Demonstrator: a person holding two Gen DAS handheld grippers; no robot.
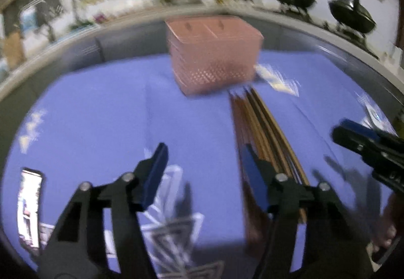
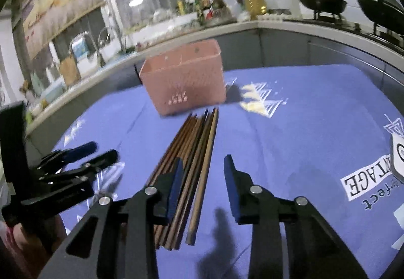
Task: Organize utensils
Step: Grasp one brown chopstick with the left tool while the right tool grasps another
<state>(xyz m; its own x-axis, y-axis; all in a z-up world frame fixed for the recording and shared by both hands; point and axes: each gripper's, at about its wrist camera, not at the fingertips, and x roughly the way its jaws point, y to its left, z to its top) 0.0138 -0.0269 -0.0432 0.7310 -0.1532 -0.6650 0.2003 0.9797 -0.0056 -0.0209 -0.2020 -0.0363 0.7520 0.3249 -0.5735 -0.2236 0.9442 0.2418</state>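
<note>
A pink perforated utensil basket [image 1: 214,56] [image 2: 184,79] stands upright at the far side of the blue tablecloth. A bundle of long wooden chopsticks [image 1: 262,132] [image 2: 194,157] lies flat on the cloth, reaching from the basket toward me. My left gripper [image 1: 204,152] is open with only cloth between its fingers; its right finger hangs over the bundle's left edge. My right gripper [image 2: 204,162] is open above the bundle's near end, with the rightmost sticks in the gap and the pads clear of them. Each gripper also shows in the other's view: the left gripper [image 2: 101,152], the right gripper [image 1: 358,137].
The blue tablecloth [image 2: 303,114] has white printed patterns and lettering. A phone [image 1: 30,208] lies at the near left and a white object [image 2: 397,157] at the right edge. Behind runs a counter with black woks [image 2: 320,3], bottles and a sink.
</note>
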